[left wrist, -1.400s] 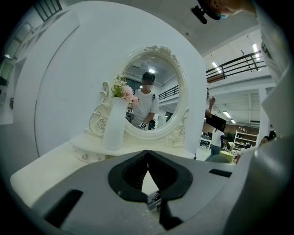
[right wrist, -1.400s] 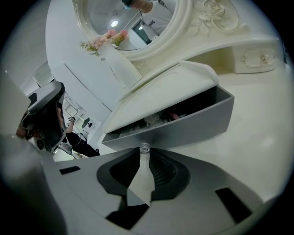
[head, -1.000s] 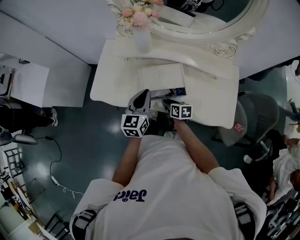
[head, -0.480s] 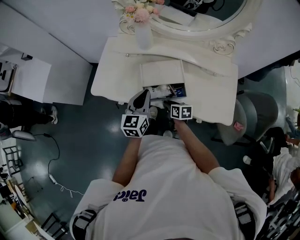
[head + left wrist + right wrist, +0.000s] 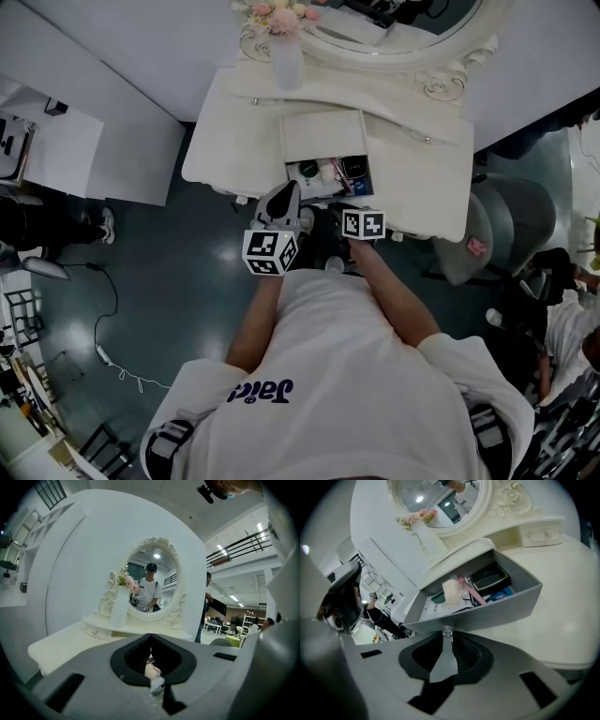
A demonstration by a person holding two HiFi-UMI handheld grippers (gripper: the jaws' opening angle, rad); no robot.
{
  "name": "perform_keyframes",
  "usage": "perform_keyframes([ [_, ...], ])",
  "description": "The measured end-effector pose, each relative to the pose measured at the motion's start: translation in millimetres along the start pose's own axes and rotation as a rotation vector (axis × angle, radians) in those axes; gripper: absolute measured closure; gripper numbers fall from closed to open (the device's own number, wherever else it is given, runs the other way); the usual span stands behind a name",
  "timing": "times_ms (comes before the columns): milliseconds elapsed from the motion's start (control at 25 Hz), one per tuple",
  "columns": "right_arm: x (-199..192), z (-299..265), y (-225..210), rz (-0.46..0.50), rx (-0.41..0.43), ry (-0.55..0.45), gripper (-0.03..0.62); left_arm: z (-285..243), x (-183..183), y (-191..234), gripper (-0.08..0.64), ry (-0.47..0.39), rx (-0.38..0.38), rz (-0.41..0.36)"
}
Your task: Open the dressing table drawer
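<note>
Gripping the small clear knob [image 5: 447,631] with jaws closed on it, the right gripper [image 5: 447,638] is at the near front of the drawer [image 5: 497,605]. This drawer stands partly pulled out of the white counter [image 5: 567,569], with small items [image 5: 478,585] inside. The left gripper [image 5: 150,638] hangs just left, jaws together, empty.

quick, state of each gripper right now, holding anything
left gripper: closed, nothing between its jaws.
right gripper: closed on the drawer knob, drawer partly open.
</note>
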State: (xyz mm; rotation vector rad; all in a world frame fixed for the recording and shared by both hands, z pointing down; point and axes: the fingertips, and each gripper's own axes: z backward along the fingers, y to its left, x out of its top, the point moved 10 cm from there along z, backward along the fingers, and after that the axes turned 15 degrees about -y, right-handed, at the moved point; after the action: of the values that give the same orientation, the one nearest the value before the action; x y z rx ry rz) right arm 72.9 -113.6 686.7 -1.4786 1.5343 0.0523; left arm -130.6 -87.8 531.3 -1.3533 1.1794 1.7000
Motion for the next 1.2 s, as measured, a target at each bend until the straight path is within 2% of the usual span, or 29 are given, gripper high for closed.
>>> perform_keyframes([
  [560,-4.9,0.2,-4.5,-0.023,0.021,-0.038,0.523,12.1,5.9,-3.6,0.545,-0.027,0.016,0.006],
  [840,-7.7,7.4,-3.2,-0.005,0.023,-0.003,0.518,9.5,12.2,-5.8,0.545,-0.049,0.015,0.002],
  [1080,1.8,22.4,2.0,0.037,0.036,-0.028,0.518,3.1,15.8,-12.3,0.545,-0.057,0.001,-0.002],
  [1200,12.0,34.2,4.9,0.090,0.038,-0.060,0.518,-1.8,17.8,-16.9,0.545,-0.066,-0.006,-0.004],
])
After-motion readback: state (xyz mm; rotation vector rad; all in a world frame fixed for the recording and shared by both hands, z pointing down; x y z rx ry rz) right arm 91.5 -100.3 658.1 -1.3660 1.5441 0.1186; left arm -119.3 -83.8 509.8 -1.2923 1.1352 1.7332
